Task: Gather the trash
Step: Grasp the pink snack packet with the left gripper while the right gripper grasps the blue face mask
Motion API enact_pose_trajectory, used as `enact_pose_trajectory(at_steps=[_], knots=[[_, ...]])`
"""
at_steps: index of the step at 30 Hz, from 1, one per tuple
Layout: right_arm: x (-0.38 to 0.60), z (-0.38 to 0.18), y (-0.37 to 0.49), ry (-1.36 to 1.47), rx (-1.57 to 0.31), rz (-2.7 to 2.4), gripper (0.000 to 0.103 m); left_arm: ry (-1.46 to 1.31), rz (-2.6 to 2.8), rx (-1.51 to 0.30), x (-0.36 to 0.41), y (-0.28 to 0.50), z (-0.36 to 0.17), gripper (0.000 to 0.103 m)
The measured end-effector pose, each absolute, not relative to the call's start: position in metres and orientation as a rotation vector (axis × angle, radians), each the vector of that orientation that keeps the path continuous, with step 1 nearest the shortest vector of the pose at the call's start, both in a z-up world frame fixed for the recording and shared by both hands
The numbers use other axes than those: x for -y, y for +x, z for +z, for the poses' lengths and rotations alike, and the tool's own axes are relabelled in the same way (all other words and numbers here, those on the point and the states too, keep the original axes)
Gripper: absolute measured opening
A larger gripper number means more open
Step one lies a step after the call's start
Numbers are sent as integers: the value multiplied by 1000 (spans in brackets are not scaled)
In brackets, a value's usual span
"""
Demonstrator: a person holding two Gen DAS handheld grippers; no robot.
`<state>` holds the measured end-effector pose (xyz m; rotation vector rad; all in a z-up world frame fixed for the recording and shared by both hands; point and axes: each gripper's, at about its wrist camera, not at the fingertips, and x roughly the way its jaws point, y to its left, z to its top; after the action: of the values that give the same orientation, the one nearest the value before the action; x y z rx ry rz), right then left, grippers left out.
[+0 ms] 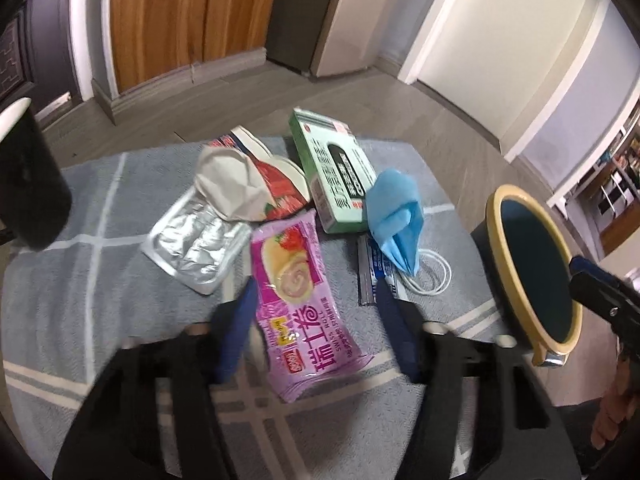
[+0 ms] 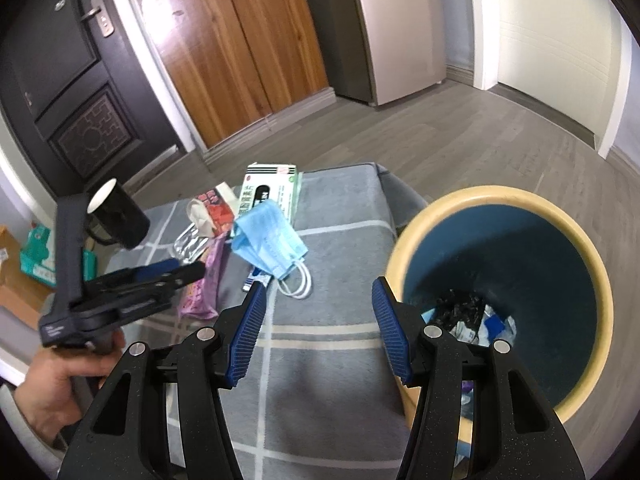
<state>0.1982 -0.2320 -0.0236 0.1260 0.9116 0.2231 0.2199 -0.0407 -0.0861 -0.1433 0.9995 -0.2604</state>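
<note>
One round dark-blue bin with a cream rim [image 2: 404, 240] stood beside the grey checked worktop [image 2: 320, 344] | right hand-held gripper [image 2: 320, 336] gaped empty | left hand-held gripper [image 1: 316, 312] straddled the pink Swiss-roll wrapper [image 1: 296, 280], pads not pressing.

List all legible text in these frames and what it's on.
"SWISS ROLL", beside large Chinese characters: pink plastic snack wrapper, seen upside down.
Green and white cardboard box: dark band with Chinese print, too blurred to read.
Red and white crumpled packet: print blurred.
Small blue and white sachet: print too small to read.
</note>
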Motion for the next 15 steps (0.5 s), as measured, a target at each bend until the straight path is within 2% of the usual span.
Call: enact_pose_trajectory(at_steps=[4, 6, 9, 12, 15], knots=[[217, -24, 209, 101, -921, 254, 57, -125, -264, -1040, 44, 220, -99, 31], [210, -26, 215, 92, -928, 271, 57, -129, -268, -1054, 42, 217, -104, 18], [194, -30, 227, 81, -939, 298, 57, -158, -269, -1052, 33, 210, -106, 7], [176, -37, 239, 67, -955, 323, 57, -190, -274, -1034, 23, 201, -102, 2], [159, -44, 253, 55, -967, 334, 57, -201, -285, -1020, 16, 195, -96, 2]])
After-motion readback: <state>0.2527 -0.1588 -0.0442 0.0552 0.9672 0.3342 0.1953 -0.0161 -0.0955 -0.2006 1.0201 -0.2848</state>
